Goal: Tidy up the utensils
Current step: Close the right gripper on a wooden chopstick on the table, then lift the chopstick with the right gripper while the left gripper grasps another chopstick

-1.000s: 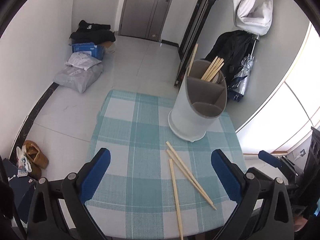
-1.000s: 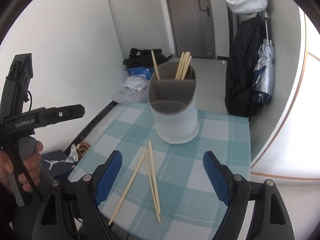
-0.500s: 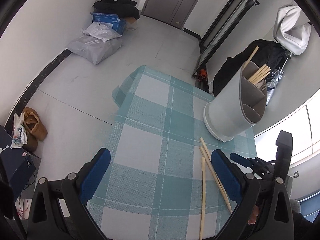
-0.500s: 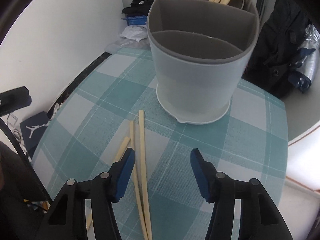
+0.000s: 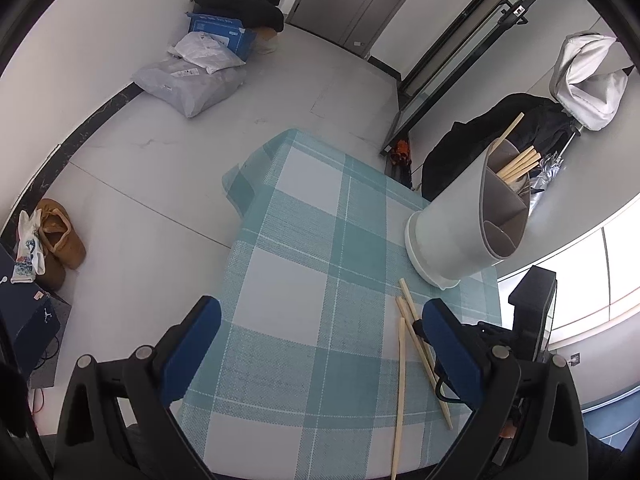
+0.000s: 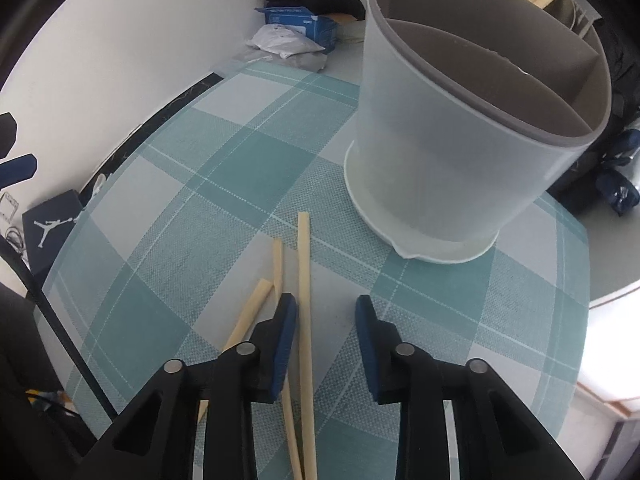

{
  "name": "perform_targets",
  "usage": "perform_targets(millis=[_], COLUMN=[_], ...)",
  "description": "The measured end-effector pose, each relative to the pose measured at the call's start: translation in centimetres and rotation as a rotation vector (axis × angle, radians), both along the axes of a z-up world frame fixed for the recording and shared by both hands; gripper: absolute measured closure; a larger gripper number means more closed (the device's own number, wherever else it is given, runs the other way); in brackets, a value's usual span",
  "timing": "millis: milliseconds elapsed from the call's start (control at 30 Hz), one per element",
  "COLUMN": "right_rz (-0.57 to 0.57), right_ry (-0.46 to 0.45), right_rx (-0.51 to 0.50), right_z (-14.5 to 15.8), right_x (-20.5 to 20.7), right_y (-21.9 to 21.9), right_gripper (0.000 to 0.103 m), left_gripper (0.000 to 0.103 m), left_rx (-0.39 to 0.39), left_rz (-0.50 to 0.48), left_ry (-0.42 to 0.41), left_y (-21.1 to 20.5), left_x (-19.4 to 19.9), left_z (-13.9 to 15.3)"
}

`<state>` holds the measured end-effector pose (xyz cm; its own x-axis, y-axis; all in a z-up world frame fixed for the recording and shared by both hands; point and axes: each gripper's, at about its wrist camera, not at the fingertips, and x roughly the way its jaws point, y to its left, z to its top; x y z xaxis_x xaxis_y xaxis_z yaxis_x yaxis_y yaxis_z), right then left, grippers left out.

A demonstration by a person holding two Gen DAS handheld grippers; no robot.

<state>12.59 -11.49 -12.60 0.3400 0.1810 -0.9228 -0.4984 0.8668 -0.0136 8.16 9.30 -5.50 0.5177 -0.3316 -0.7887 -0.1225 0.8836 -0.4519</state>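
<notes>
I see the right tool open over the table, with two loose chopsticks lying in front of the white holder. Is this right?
Not quite: three loose chopsticks lie there, not two, as the right wrist view shows. The right tool is indeed open, in front of the white holder.

Utensil holder [image 6: 460, 152] blocks far right; bare tablecloth [image 5: 288, 292] left of chopsticks [image 6: 305, 280] passable.

Three loose chopsticks [image 6: 305, 280], one utensil holder [image 6: 452, 152], one tablecloth [image 5: 304, 264]
</notes>
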Motion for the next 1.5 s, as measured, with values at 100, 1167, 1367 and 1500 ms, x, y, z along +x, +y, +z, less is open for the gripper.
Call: perform_targets(millis=[100, 1167, 1367, 1500], right_rz=[0.016, -0.128, -0.332, -0.439], right_ry=[0.033, 0.136, 0.155, 0.209], right_rx=[-0.002, 0.210, 0.476, 0.603], right_z=[0.2, 2.1, 3.9, 3.3], right_x=[-0.5, 2.2, 3.0, 2.8], right_y=[-0.5, -7.8, -14.5, -18.3], right_gripper=[0.098, 0.097, 0.097, 0.097], left_gripper=[0.004, 0.004, 0.004, 0.004], left_rx=[-0.020, 0.300, 0.269, 0.361], left_rz=[-0.004, -0.221, -0.257, -0.280], left_ry=[0.002, 0.072, 0.168, 0.181], left_y=[0.0, -8.6, -11.0, -12.4], left_x=[0.0, -0.2, 1.2, 1.7], left_z=[0.1, -3.7, -5.5, -5.7])
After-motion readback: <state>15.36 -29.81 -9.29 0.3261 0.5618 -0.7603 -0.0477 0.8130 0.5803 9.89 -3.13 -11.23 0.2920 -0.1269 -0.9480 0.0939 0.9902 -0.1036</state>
